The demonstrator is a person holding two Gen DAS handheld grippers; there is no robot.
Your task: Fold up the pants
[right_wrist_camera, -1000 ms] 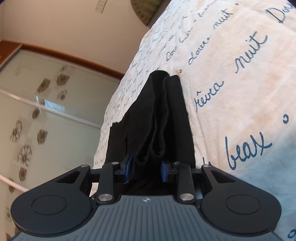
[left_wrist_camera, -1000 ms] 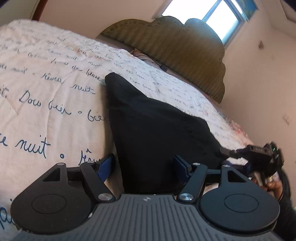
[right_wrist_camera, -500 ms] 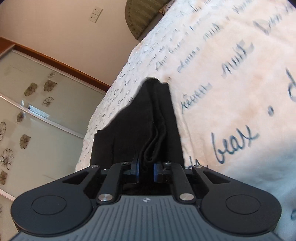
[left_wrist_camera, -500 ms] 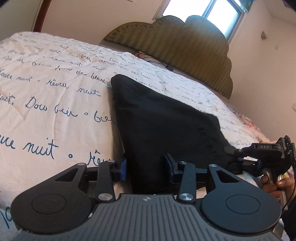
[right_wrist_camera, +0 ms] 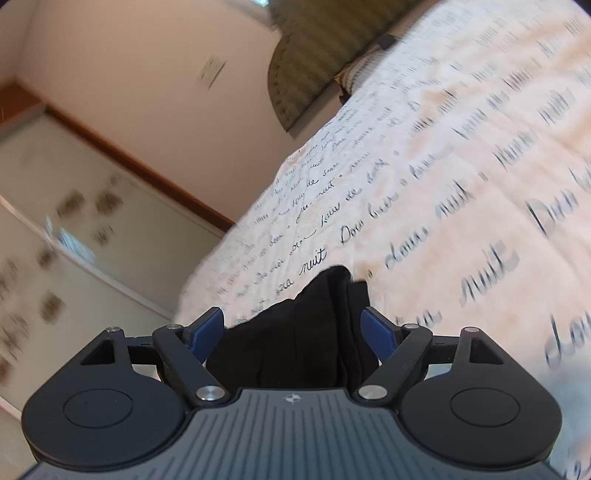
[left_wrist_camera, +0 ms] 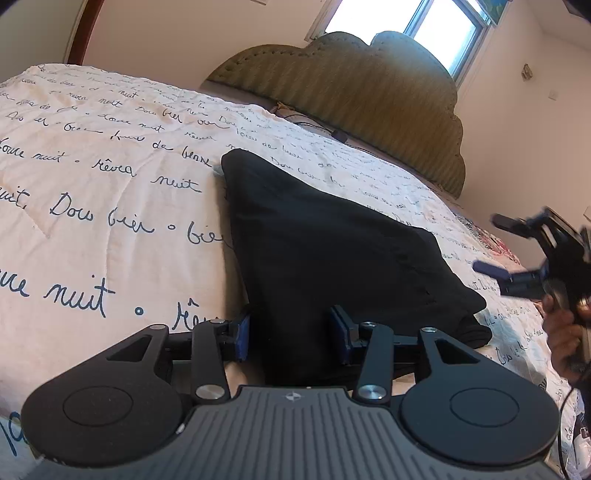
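Observation:
Black pants [left_wrist_camera: 325, 251] lie folded in a compact dark block on the bed cover. My left gripper [left_wrist_camera: 291, 338] is open at the near edge of the pants, blue pads on either side of the cloth, not pinching it. My right gripper [right_wrist_camera: 293, 332] is open and lifted off the pants [right_wrist_camera: 310, 332], which show just beyond its blue pads. The right gripper also shows in the left wrist view [left_wrist_camera: 513, 254], raised above the bed at the right, held by a hand.
The cream bed cover [left_wrist_camera: 92, 177] with blue handwriting print spreads left and beyond the pants. A padded olive headboard [left_wrist_camera: 351, 99] stands at the far end under a window [left_wrist_camera: 410, 29]. Mirrored wardrobe doors [right_wrist_camera: 74, 240] stand beside the bed.
My right gripper opened, let go of the folded pants edge and rose up and back. My left gripper's jaws narrowed a little around the near edge but stay open.

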